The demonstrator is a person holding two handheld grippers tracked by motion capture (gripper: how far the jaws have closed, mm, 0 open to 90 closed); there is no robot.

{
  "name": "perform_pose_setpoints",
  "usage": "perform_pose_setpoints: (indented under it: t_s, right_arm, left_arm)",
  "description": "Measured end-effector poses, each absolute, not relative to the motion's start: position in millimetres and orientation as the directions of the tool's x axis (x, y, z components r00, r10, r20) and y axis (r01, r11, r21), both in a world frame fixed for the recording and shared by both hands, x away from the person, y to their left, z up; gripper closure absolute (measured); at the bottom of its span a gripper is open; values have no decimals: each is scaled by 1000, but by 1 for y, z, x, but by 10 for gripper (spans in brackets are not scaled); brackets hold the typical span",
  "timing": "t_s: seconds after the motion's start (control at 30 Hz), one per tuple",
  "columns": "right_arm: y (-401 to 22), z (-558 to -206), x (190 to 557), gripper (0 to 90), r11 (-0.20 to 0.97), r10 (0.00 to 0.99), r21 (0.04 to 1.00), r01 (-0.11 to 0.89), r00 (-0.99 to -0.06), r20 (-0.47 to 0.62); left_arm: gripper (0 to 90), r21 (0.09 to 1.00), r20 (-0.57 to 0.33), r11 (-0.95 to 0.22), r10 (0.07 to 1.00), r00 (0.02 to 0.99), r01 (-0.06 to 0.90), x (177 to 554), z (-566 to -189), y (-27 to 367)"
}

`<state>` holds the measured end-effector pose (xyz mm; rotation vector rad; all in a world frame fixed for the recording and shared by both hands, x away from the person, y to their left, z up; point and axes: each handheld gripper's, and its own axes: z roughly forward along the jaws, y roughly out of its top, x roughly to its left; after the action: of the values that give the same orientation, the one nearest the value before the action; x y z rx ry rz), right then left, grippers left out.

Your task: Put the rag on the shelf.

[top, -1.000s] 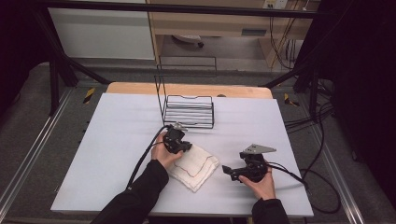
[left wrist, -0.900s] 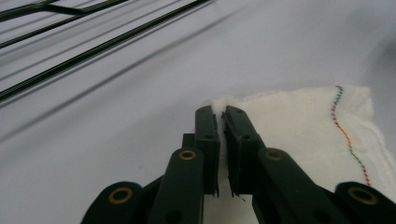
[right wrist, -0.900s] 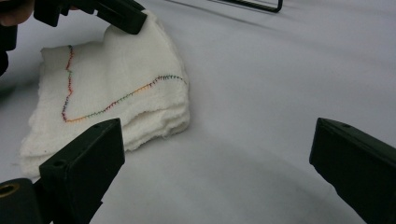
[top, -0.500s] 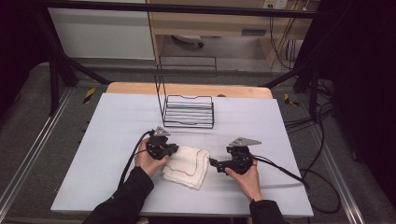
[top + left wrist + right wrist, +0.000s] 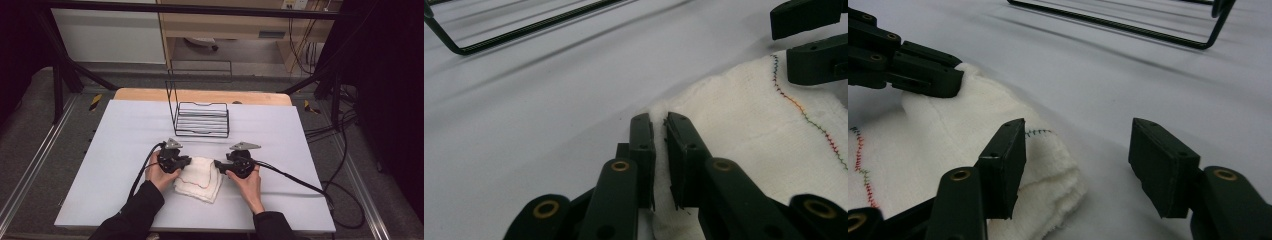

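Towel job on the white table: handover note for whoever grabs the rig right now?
Left gripper: shut on the near-left corner of the folded white towel; a thin fold of cloth sits between its fingers.
Right gripper: open, jaws just been closing, at the towel's right corner; one finger rests over the cloth, nothing pinched yet.
Towel: lies folded on the table between the two grippers, coloured stitching up.
Wire rack: stands behind the towel, apart from it.
Done: left corner gripped.
Left: probably close the right gripper on its corner, then lift or fold.
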<state>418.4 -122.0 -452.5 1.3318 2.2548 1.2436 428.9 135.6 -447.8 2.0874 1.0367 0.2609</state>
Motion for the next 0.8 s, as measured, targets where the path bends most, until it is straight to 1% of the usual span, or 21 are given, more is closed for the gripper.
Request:
perform_pose_setpoints:
  t_s: [0.13,0.2,0.27,0.33,0.5,0.57,0.6,0.7,0.8]
  right_arm:
    - [-117,-454,419,473,243,809,755,609,-557,188]
    - [-117,-455,418,504,245,813,742,624,-549,193]
    - [-117,-455,417,552,250,813,730,636,-548,199]
    - [-117,-454,416,624,243,810,716,654,-543,220]
    - [-117,-453,413,713,221,811,692,687,-523,260]
    - [-116,-453,412,760,214,809,684,698,-519,276]
    - [-116,-453,412,760,214,809,684,698,-519,276]
    - [-117,-453,412,804,213,801,685,697,-526,285]
    - [-117,-453,412,828,210,799,689,694,-528,288]
  left_arm:
    - [795,722,-154,-362,746,648,589,429,-448,136]
    - [788,721,-174,-349,746,643,599,430,-448,137]
    - [782,722,-187,-337,746,640,604,431,-447,137]
    - [767,724,-198,-325,747,635,608,431,-446,138]
    - [688,735,-219,-292,752,622,612,434,-445,141]
    - [665,734,-210,-293,760,615,612,435,-445,142]
    - [665,730,-207,-296,763,612,616,436,-445,143]
    - [660,723,-217,-296,762,611,625,438,-447,143]
    - [698,712,-231,-299,755,614,635,440,-449,141]
